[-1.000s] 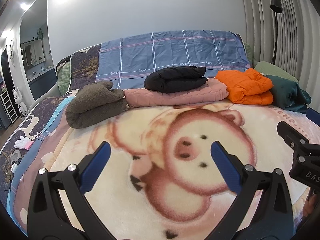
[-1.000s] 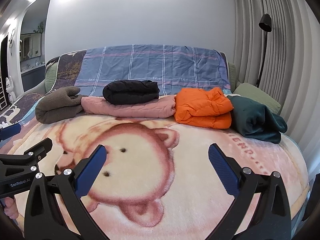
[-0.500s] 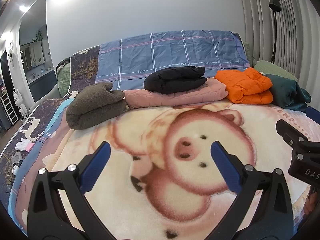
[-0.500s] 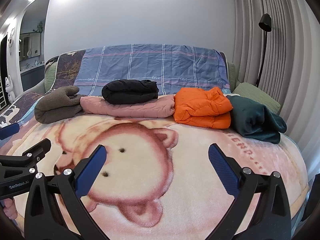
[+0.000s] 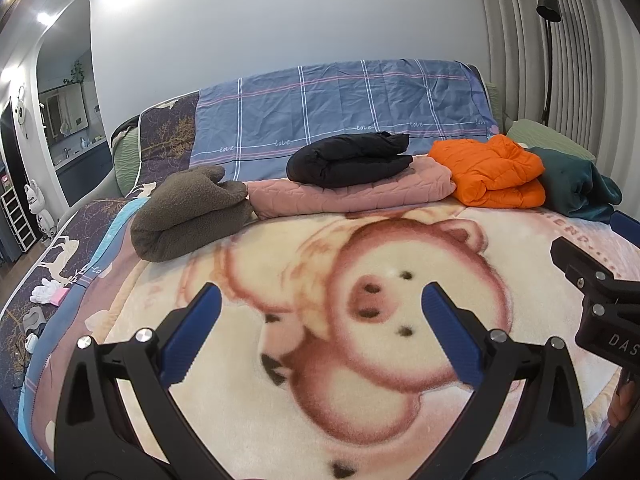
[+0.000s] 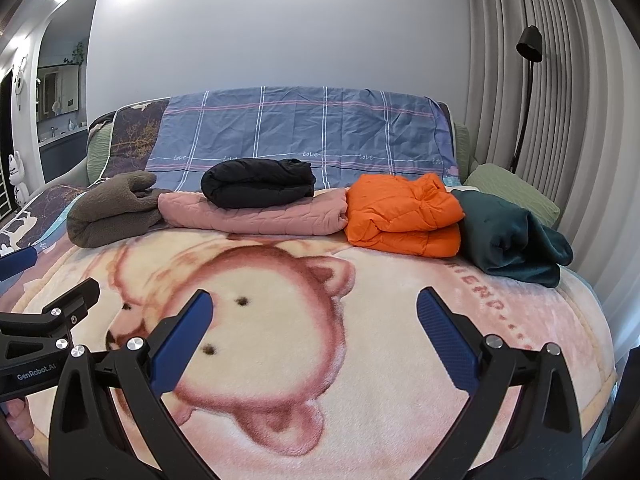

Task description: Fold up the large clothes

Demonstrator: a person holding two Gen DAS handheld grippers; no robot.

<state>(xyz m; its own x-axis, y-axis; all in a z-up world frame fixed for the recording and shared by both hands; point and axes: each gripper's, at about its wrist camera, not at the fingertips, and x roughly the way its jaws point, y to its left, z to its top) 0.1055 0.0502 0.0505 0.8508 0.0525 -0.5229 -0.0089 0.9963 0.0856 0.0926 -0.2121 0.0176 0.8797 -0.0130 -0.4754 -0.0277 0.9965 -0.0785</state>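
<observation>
Folded clothes lie in a row at the far side of the bed: a brown fleece (image 5: 188,212) (image 6: 112,210), a pink quilted piece (image 5: 352,194) (image 6: 256,216) with a black jacket (image 5: 348,158) (image 6: 258,182) on top, an orange puffer jacket (image 5: 492,172) (image 6: 404,216) and a dark green garment (image 5: 576,186) (image 6: 516,236). My left gripper (image 5: 320,300) is open and empty above the pig-print blanket (image 5: 280,420). My right gripper (image 6: 314,306) is open and empty above the same blanket (image 6: 380,380), well short of the clothes.
A blue plaid sheet (image 5: 344,108) covers the headboard. A floor lamp (image 6: 528,92) and curtains stand at the right. A green pillow (image 6: 512,188) lies behind the green garment. Small items (image 5: 48,294) lie at the bed's left edge.
Both views have shifted only slightly; the grippers stay open and empty. The clothes have not moved.
</observation>
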